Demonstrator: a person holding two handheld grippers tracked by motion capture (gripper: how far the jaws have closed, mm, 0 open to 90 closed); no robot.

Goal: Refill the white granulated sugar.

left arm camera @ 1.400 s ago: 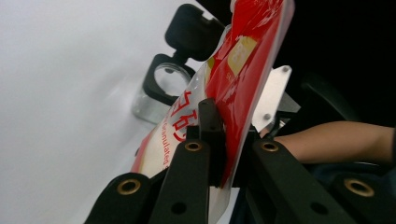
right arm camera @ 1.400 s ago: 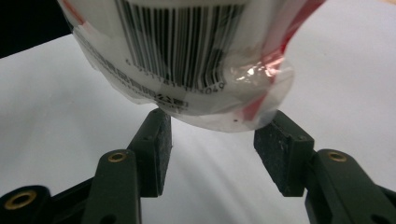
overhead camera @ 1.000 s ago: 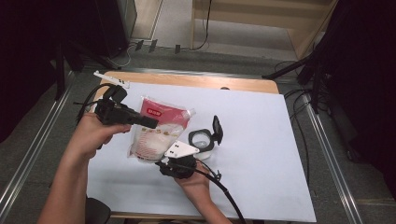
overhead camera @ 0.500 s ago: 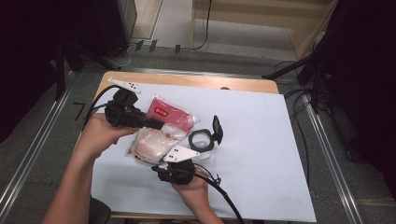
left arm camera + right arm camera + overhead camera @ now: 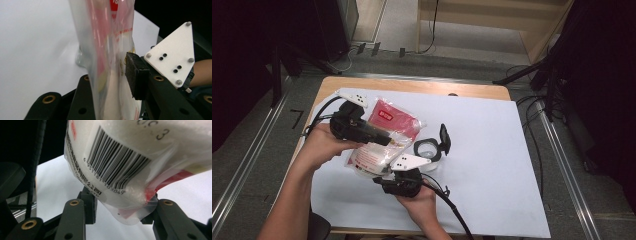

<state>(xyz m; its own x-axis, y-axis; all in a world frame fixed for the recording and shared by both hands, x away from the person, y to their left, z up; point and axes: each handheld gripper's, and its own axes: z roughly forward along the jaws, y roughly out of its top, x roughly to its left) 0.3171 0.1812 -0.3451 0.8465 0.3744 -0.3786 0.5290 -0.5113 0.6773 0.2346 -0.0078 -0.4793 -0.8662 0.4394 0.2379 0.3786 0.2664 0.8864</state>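
A clear plastic bag (image 5: 382,135) is seen with a red panel at its upper end and white, grainy contents lower down. A black-and-white barcode (image 5: 117,167) with black digits is printed on a white label on the bag, and small red lettering is seen along its clear film. A red strip edged with yellow is seen near one corner. The left gripper (image 5: 384,137) and right gripper (image 5: 384,172) are black, with brass-coloured rivets, and each is topped by a white three-cornered plate with dark dots. The table (image 5: 512,150) is covered in white, with a pale wooden edge. A black ring-shaped object (image 5: 432,147) is seen on the white surface.
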